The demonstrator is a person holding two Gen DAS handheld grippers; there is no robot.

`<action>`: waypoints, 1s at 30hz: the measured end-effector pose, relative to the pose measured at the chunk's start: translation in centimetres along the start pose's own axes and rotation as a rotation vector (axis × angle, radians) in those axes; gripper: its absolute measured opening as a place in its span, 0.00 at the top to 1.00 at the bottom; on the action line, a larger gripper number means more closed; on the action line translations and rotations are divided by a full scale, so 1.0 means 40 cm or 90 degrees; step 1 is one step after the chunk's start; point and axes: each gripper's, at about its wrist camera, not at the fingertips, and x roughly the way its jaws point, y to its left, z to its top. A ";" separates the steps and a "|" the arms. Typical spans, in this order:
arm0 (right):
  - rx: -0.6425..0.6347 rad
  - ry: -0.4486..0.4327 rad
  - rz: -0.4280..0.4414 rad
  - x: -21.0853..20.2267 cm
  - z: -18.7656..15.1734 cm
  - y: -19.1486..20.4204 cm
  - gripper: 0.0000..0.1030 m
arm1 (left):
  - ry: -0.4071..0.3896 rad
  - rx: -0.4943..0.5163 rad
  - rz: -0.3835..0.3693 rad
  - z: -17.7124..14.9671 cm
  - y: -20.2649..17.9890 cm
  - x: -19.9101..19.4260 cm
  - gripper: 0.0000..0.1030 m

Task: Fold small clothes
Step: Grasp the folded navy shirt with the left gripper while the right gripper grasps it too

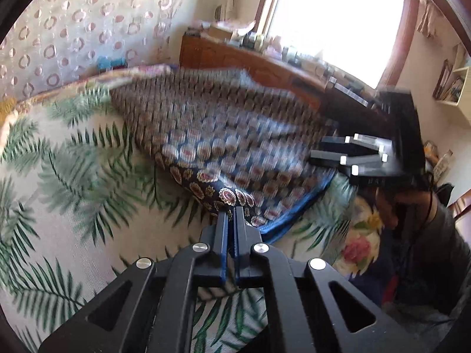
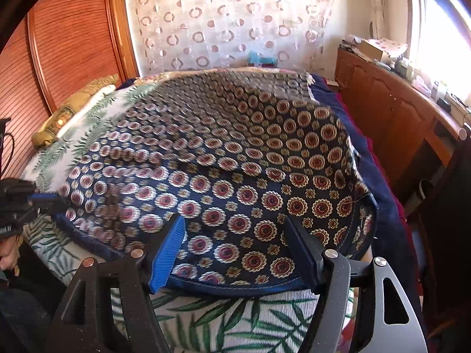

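A navy cloth with red and cream medallions (image 2: 235, 158) lies spread on the bed and looks blurred in both views. My left gripper (image 1: 231, 214) is shut on a corner of this cloth (image 1: 223, 197) and holds it raised a little. My right gripper (image 2: 235, 229) is open, its blue-padded fingers (image 2: 167, 247) standing apart over the cloth's near hem without pinching it. In the left wrist view the right gripper (image 1: 350, 158) shows at the cloth's far right edge. In the right wrist view the left gripper (image 2: 44, 200) shows at the cloth's left corner.
The bed has a white sheet with green fern leaves (image 1: 59, 176). A wooden cabinet (image 2: 397, 111) with clutter runs along the right under a bright window. A wooden sliding door (image 2: 59, 44) and a gold pillow (image 2: 67, 111) are at the left. A circle-patterned curtain (image 2: 220, 20) hangs behind.
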 end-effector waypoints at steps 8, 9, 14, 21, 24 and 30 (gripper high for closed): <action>-0.036 -0.023 0.077 -0.096 -0.010 0.061 0.29 | -0.075 0.026 -0.003 0.114 -0.040 -0.062 0.97; -0.043 -0.023 0.077 -0.100 -0.013 0.066 0.29 | -0.077 0.028 -0.003 0.124 -0.042 -0.060 0.97; -0.062 -0.008 0.080 -0.086 -0.025 0.083 0.29 | -0.099 0.028 -0.001 0.164 -0.043 -0.059 0.97; -0.053 0.024 0.002 0.007 -0.032 0.022 0.29 | -0.124 0.011 -0.010 0.182 -0.014 -0.074 0.97; -0.041 0.029 -0.026 0.024 -0.019 -0.008 0.36 | -0.138 -0.002 -0.011 0.189 0.007 -0.087 0.97; -0.029 -0.015 -0.033 0.009 0.050 -0.036 0.90 | -0.144 -0.028 -0.005 0.217 0.063 -0.083 0.97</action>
